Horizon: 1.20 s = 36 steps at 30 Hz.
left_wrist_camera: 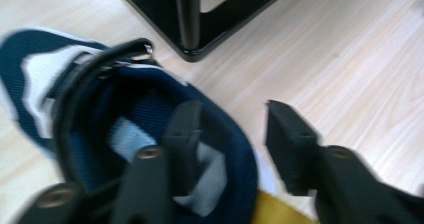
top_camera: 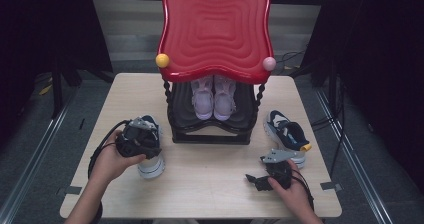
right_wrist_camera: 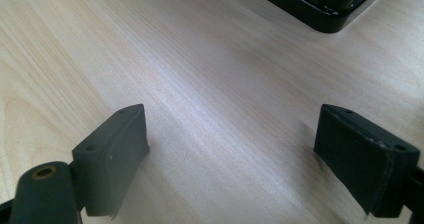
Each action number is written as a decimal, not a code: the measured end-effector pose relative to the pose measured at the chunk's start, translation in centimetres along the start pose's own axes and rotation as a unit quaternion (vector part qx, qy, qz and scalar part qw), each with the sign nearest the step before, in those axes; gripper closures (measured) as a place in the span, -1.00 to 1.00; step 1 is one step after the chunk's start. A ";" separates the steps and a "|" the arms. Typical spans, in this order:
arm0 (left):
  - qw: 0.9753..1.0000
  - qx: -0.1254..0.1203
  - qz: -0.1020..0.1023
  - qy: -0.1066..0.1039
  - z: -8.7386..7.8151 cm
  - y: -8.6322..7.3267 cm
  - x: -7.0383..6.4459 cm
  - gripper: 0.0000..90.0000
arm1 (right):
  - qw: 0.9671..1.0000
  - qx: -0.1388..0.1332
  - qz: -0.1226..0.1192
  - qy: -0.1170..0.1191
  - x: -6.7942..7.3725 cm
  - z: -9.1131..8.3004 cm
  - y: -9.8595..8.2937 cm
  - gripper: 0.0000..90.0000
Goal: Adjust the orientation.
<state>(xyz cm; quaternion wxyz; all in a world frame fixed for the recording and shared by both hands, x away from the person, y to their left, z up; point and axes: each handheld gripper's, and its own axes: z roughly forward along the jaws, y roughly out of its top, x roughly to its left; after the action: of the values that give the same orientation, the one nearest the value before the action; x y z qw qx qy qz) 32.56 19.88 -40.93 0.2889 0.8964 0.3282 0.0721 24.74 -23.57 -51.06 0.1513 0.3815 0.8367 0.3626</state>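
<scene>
While the navy mesh sneaker with the white sole sits on the left part of the pale wooden table, just left of the rack's black base, my left gripper is right at its heel: one jaw reaches down inside the padded collar, the other hangs outside it over the bare wood, and the gap between them looks middling wide, not yet pinched on the heel wall. Seen from above, this shoe's long axis runs away from me, toe toward the far edge, so the heel is the end nearest my left hand, and I judge that closing and lifting from here is the natural move. Its partner, the second navy sneaker with a yellow heel tab, lies on the right part of the table, just beyond my right gripper, which rests low over empty wood with its jaws spread wide and holding nothing. Between the two shoes stands the black two-tier shoe rack with a glossy red wavy top, a pair of pale lilac sandals on its lower shelf
</scene>
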 end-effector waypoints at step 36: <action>0.998 0.042 0.036 -0.044 0.4 1.5 -1.7 -0.06 | 1.000 0.000 0.000 0.001 0.0 0.0 0.0 -0.71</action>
<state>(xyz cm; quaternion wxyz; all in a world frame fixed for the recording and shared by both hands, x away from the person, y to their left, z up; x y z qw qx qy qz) 32.21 17.72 -40.35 0.2626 0.9212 0.2856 0.0293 24.76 -23.56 -51.06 0.1508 0.3811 0.8369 0.3628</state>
